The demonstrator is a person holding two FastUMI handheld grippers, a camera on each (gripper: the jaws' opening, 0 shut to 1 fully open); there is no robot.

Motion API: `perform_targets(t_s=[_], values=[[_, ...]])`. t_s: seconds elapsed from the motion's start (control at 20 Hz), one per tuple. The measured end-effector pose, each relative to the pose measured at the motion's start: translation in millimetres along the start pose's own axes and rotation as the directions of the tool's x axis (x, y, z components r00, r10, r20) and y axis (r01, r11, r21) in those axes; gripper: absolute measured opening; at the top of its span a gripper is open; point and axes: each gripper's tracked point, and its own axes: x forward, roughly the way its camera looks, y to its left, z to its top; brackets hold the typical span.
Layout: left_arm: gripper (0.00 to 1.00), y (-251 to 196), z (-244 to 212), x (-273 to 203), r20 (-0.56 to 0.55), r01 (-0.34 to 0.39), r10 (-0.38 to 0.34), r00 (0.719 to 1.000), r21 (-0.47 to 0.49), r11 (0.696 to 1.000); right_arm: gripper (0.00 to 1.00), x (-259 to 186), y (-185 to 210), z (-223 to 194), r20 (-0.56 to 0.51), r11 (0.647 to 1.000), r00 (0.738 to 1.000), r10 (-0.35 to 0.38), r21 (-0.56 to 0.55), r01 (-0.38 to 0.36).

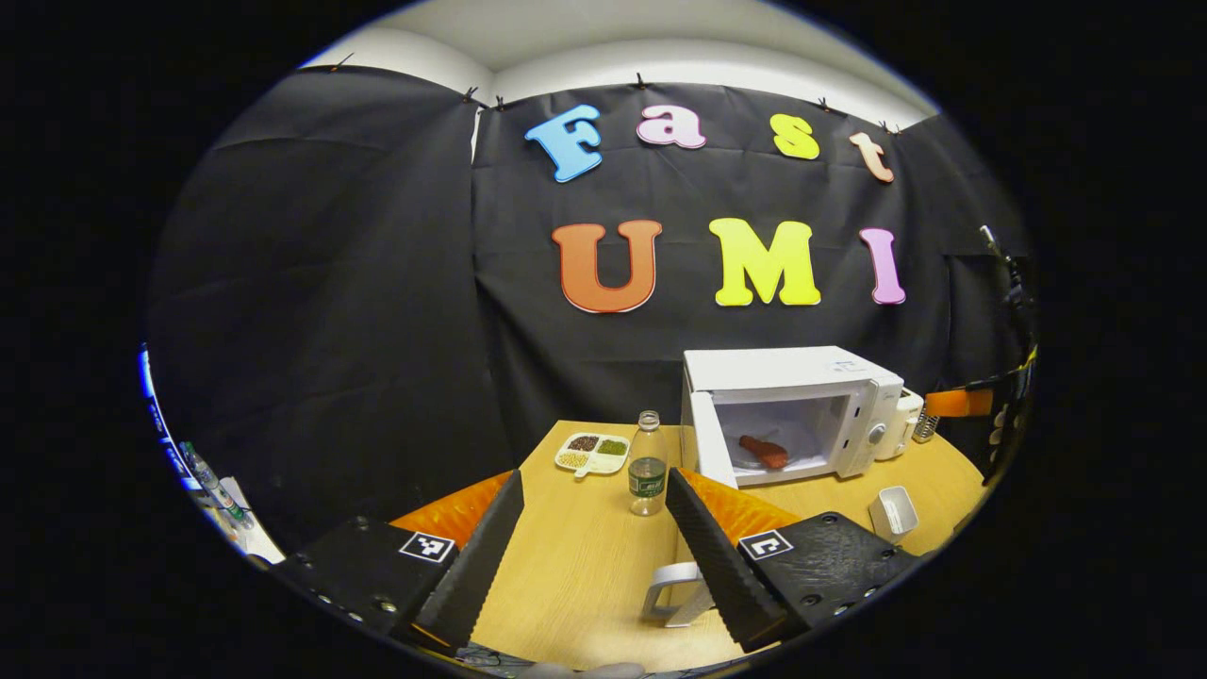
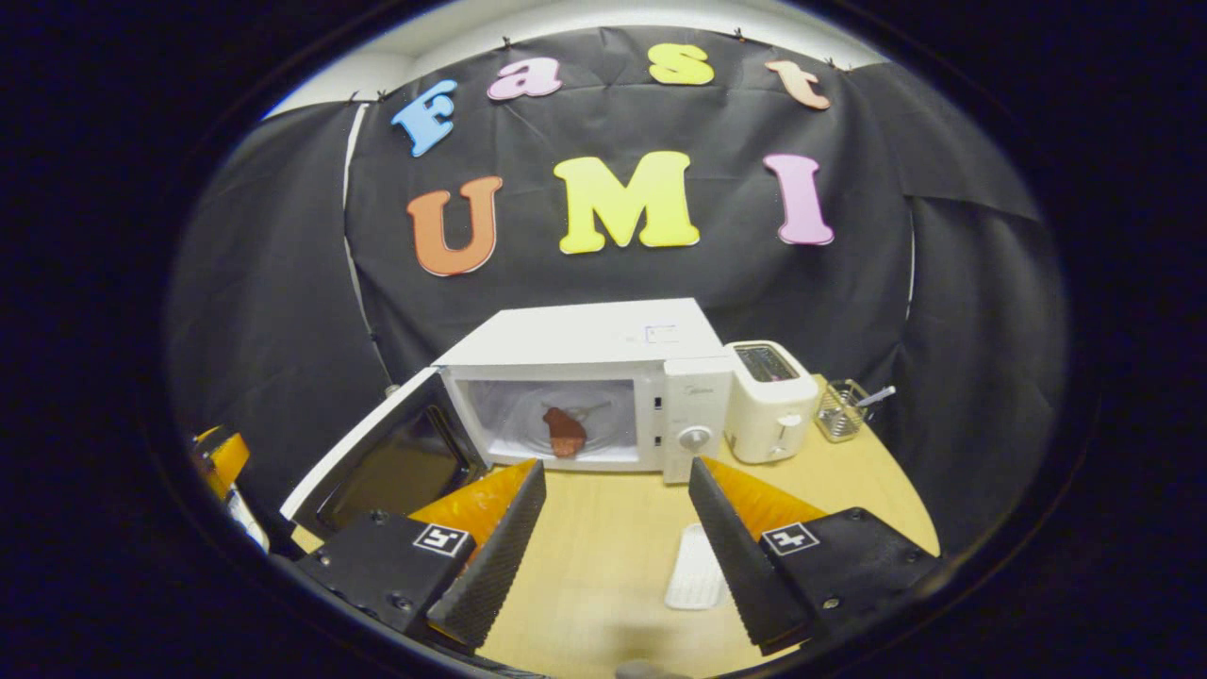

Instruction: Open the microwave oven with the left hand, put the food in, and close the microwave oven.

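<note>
1. Holding both tongs above the wooden worktop [image 2: 603,556], you are keeping each pair spread wide with nothing between the fingers: the left tongs [image 1: 594,556] and the right tongs [image 2: 615,552].
2. You are facing the white microwave oven [image 2: 603,339] with the right tongs; its door [image 2: 377,462] is standing swung open to the left, dark inner pane showing.
3. The food [image 2: 564,431], a reddish-brown piece, is lying inside the oven cavity on the turntable; in the left gripper view you are seeing the same food [image 1: 766,452] through the open front of the microwave oven [image 1: 801,377].
4. Just beside the oven's control panel, a white toaster [image 2: 771,401] is standing, and a small wire basket [image 2: 842,410] is sitting just past it.
5. A flat white piece [image 2: 696,569] is lying on the worktop next to the right tongs' right finger.
6. From the left tongs you are looking at a clear bottle [image 1: 648,464] standing upright, a divided white tray [image 1: 592,452] of grains behind it, a small white cup [image 1: 893,512] off to the right, and a white handled item [image 1: 671,594] near the right finger.
</note>
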Motion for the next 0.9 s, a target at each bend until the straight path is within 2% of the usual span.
perform_targets(t_s=[0.2, 0.35, 0.4, 0.5, 0.55, 0.65, 0.7, 0.75, 0.9], values=[[0.94, -6.6, -11.1, -19.5, 0.017, -0.025, 0.025, 1.000, 0.001, 1.000, 0.98, -63.4, -43.8, 6.6, 0.037, 1.000, 0.999, -0.013, -0.027, 0.014], [0.82, -10.6, -28.6, -32.8, -0.002, -0.054, 0.054, 0.999, -0.016, 0.998, 0.98, -91.0, -72.7, 3.7, 0.051, 1.000, 0.999, 0.012, -0.015, -0.011], [0.51, -9.5, -39.0, -35.8, -0.040, -0.075, 0.075, 0.996, -0.014, 0.997, 0.98, -96.9, -81.9, -4.4, 0.034, 1.000, 0.999, 0.017, -0.019, -0.017], [0.17, 6.2, -40.8, -40.1, -0.007, -0.149, 0.149, 0.989, 0.020, 0.989, 0.98, -109.3, -102.3, -8.4, 0.027, 0.999, 1.000, 0.008, -0.031, -0.008], [0.01, 1.9, -46.0, -37.2, -0.010, -0.130, 0.131, 0.991, 0.038, 0.991, 0.98, -115.9, -110.6, -10.9, 0.018, 1.000, 1.000, -0.006, -0.027, 0.006], [0.00, 1.9, -61.4, -29.6, -0.040, -0.103, 0.105, 0.994, 0.046, 0.994, 0.98, -129.0, -121.3, -13.2, 0.015, 0.999, 0.999, -0.034, -0.010, 0.034], [0.00, 1.4, -66.2, -24.0, -0.048, -0.088, 0.090, 0.995, 0.038, 0.995, 0.89, -133.0, -125.4, -13.5, 0.006, 0.998, 0.998, -0.057, -0.008, 0.057], [0.00, 2.5, -74.9, -14.2, -0.065, -0.071, 0.073, 0.995, 0.025, 0.997, 0.98, -137.2, -127.5, -13.0, 0.002, 0.997, 0.997, -0.075, 0.000, 0.075], [0.00, -1.9, -97.6, 9.3, -0.104, -0.029, 0.031, 0.994, 0.019, 0.999, 0.98, -144.8, -127.9, -6.7, 0.006, 0.992, 0.993, -0.122, 0.039, 0.122]])
